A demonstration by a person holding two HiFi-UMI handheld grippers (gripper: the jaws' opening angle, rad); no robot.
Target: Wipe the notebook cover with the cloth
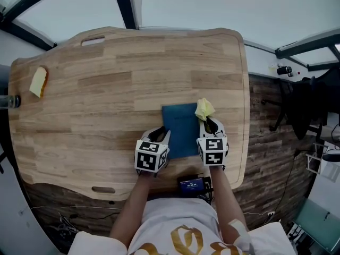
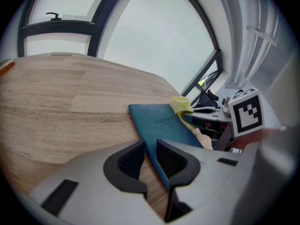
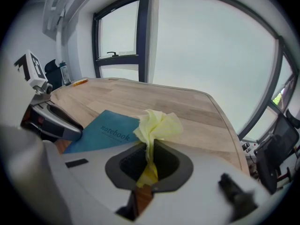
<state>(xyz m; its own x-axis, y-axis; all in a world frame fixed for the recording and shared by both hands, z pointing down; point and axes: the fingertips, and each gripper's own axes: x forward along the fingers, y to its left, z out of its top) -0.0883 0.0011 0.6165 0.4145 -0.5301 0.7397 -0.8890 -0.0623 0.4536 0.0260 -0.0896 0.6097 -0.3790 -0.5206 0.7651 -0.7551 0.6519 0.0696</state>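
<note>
A blue notebook (image 1: 180,129) lies flat on the wooden table (image 1: 106,94), near its front edge. My left gripper (image 1: 162,135) sits at the notebook's near left edge. In the left gripper view its jaws (image 2: 150,156) stand a narrow gap apart, with the notebook (image 2: 161,123) edge and bare wood showing in the gap. My right gripper (image 1: 209,124) is at the notebook's right edge, shut on a crumpled yellow cloth (image 1: 204,109). The cloth (image 3: 157,125) sticks up out of the right gripper (image 3: 150,156) beside the notebook (image 3: 105,132).
A yellow and orange piece (image 1: 38,82) lies at the table's far left, with a dark object (image 1: 10,101) at the edge beside it. The table's right edge (image 1: 246,116) runs close to my right gripper. Chairs and cables stand on the floor to the right.
</note>
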